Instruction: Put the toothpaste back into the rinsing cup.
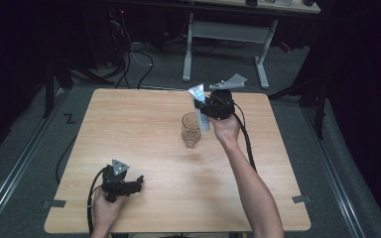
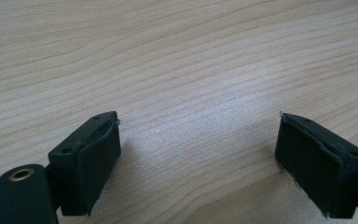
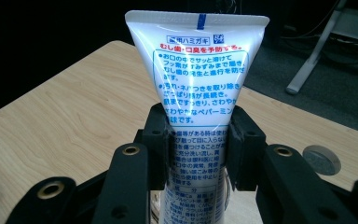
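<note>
Toothpaste tube (image 3: 199, 88): white, printed with blue and red Japanese text, a blue mark on the flat crimped end; held upright with the crimped end uppermost. In the high view the tube (image 1: 199, 106) stands tilted slightly over the far middle of the table, its lower end at or just inside the rim of the glass; whether it touches the glass cannot be told. Right gripper (image 3: 199, 154): jaws closed on the tube's lower body, one pad on each side, printed face toward the camera. In the high view the right gripper (image 1: 203, 110) is held above the table by the person's right hand (image 1: 225, 130), forearm reaching in from the bottom edge, grey three-cornered plate on top, cable trailing back along the arm. Glass (image 1: 191, 130): clear, upright, standing on the table near its centre, directly below and beside the tube. Left gripper (image 1: 138, 181): low over the near left part of the table, held in the left hand (image 1: 105, 208), well apart from tube and glass; in the left gripper view its jaws stand wide apart with bare wood between them, nothing gripped. Table (image 1: 129, 129): light wood grain, rounded corners. Small round grey disc (image 3: 322, 159): lying on the table in the right gripper view, beyond the right-hand jaw.
</note>
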A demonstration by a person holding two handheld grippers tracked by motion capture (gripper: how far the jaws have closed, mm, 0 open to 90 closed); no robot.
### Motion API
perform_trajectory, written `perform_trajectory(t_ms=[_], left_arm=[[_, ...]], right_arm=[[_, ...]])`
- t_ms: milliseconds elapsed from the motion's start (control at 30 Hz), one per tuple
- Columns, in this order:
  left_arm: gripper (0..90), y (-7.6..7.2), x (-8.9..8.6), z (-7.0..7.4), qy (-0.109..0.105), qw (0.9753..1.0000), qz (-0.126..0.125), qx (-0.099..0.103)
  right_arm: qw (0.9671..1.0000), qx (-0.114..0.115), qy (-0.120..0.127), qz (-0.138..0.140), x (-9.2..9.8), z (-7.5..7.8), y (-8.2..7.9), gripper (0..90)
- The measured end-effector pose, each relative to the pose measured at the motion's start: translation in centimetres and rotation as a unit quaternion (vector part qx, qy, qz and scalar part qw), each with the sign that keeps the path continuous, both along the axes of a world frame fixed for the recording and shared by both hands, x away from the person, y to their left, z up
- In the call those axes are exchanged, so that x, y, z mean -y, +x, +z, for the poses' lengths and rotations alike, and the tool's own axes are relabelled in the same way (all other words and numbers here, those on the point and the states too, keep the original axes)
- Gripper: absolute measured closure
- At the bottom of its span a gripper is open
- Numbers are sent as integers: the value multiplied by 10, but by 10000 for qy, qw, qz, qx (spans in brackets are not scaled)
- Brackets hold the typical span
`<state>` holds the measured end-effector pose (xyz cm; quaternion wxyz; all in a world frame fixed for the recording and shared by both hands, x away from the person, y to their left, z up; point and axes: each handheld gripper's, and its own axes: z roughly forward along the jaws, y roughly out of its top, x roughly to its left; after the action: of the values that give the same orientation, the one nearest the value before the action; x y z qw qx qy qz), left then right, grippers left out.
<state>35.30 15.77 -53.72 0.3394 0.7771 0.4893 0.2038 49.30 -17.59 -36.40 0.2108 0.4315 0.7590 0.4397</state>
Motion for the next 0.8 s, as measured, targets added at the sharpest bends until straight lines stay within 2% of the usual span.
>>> perform_trajectory(t_ms=[400, 800], left_arm=[[143, 0, 0, 0, -5, 10000, 0, 0], [143, 0, 0, 0, 2, 10000, -4, -1]], right_arm=[[9999, 71, -23, -117, -7, 3, 7, 651], [9997, 36, -28, -249, -11, -5, 16, 648]])
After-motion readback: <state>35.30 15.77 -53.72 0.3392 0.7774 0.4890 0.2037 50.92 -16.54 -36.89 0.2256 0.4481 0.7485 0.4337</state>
